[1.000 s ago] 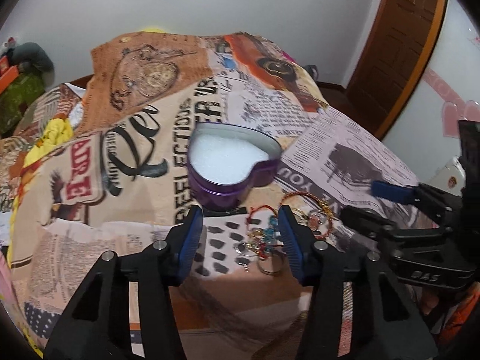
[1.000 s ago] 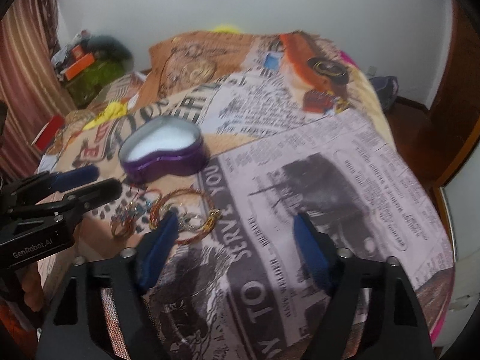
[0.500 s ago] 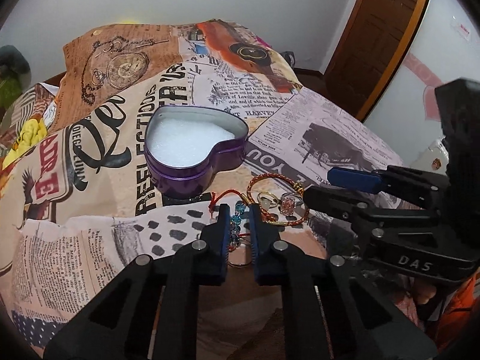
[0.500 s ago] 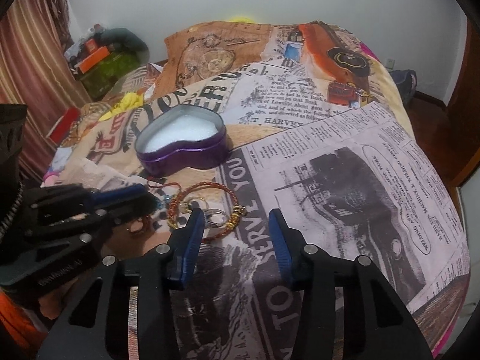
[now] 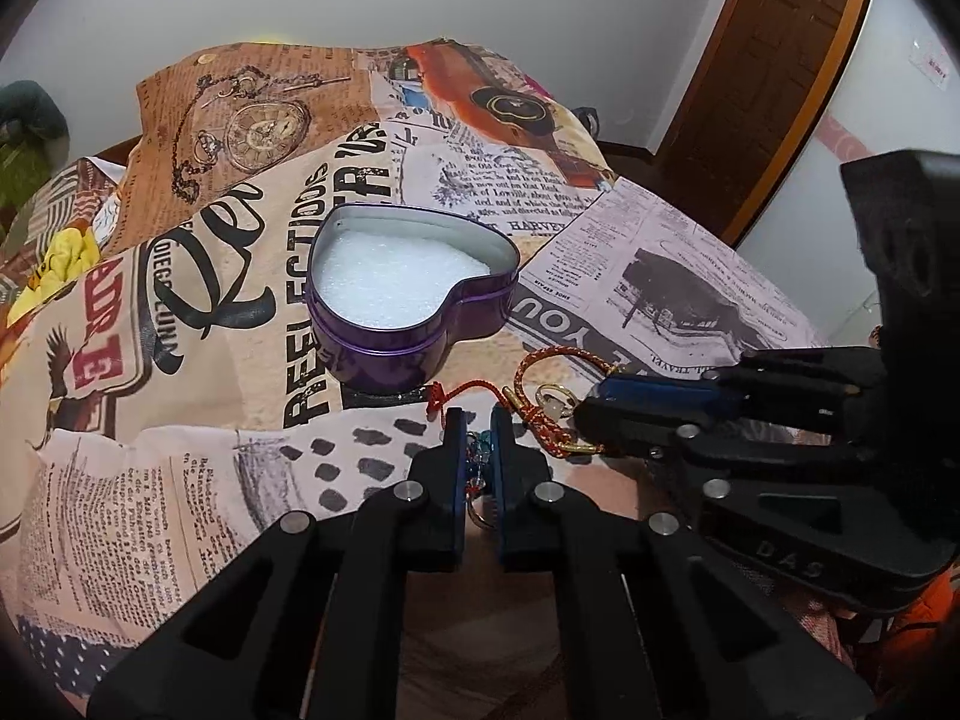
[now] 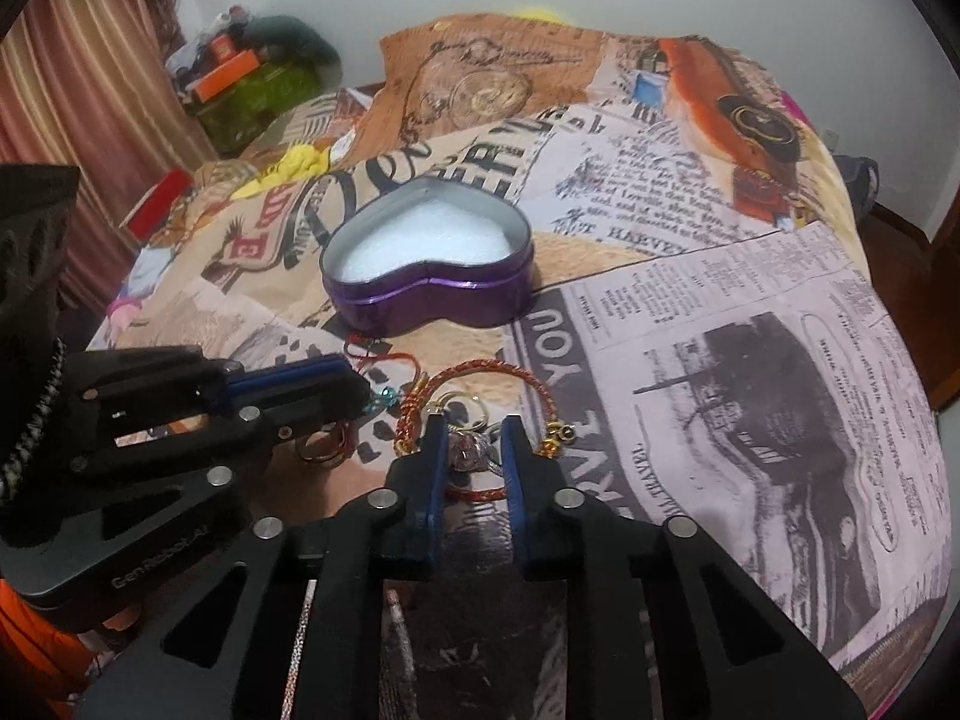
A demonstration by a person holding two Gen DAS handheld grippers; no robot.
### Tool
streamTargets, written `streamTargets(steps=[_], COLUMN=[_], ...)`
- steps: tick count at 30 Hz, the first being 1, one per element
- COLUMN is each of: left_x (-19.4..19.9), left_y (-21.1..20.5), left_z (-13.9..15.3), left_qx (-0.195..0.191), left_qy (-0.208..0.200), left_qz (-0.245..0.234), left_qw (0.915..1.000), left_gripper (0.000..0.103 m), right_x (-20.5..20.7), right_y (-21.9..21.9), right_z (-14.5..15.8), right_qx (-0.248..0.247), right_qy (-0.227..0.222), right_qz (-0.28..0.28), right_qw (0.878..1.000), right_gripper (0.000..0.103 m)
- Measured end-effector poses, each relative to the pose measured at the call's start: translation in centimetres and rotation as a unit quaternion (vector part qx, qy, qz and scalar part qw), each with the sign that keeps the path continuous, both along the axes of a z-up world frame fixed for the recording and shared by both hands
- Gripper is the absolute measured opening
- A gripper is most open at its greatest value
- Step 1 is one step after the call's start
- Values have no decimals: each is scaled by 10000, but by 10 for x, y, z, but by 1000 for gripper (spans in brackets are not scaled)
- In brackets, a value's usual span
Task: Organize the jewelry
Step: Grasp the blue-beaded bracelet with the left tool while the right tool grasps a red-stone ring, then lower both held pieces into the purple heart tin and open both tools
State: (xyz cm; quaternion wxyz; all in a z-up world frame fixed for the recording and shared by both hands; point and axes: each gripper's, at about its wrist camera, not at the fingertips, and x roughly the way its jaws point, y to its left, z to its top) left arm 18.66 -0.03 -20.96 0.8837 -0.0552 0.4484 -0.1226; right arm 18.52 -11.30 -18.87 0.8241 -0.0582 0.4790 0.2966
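Observation:
A purple heart-shaped tin (image 5: 414,294) with white foam inside sits open on the printed bedspread; it also shows in the right wrist view (image 6: 429,264). Just in front of it lies a small heap of jewelry. My left gripper (image 5: 478,420) is shut on a blue beaded piece (image 5: 478,450) with a red cord (image 5: 474,385) trailing from it. My right gripper (image 6: 472,429) has its jaws narrowed around a ring with a pink stone (image 6: 471,450), inside the red-and-gold rope bracelet (image 6: 480,372); contact with the ring is unclear. The right gripper also shows in the left view (image 5: 591,402).
The bed is covered by a newspaper-and-pocket-watch print spread (image 6: 690,360). Gold rings (image 6: 321,450) lie under the left gripper. A wooden door (image 5: 774,60) stands at the right, striped curtains (image 6: 78,90) and clutter (image 6: 252,78) at the left.
Both grippers moved in over the jewelry heap and closed. The left one went from wide open to shut on the beaded piece; the right one narrowed from wide open around the ring.

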Motion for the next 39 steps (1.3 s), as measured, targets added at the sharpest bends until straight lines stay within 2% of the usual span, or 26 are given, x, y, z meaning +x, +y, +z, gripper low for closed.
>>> streamTargets(steps=[4,11,16,25,33,39], left_x=[-1,-4,-8,-22,-21,-14], left_y=[1,6,10,14,18,21], left_z=[2,13,31,75,94,106], left_qx=[-7,11,-21,74,83,139], left_qy=[-40,-210,-401,-1020,-1255,-1442], left_qz=[35,173,247,365,467,476], left_qw=[10000,9996,9989,9941,9910,9883], left_gripper=[5,5,5,5,5,5], right_x=[-4,-4,-11,-14,-14,-8], right_y=[2,-7,-11,-22,-18,-13], right_z=[2,15,35,61,85,92], right_qx=[-14,202,249,431,572,603], right_qy=[-69,-171,-433,-716,-1073,-1211], right_qz=[66,-157,-238,-454,-534,-541], right_qw=[10000,9995,9985,9955,9911,9893], right_gripper=[12,12,12,12,12,12])
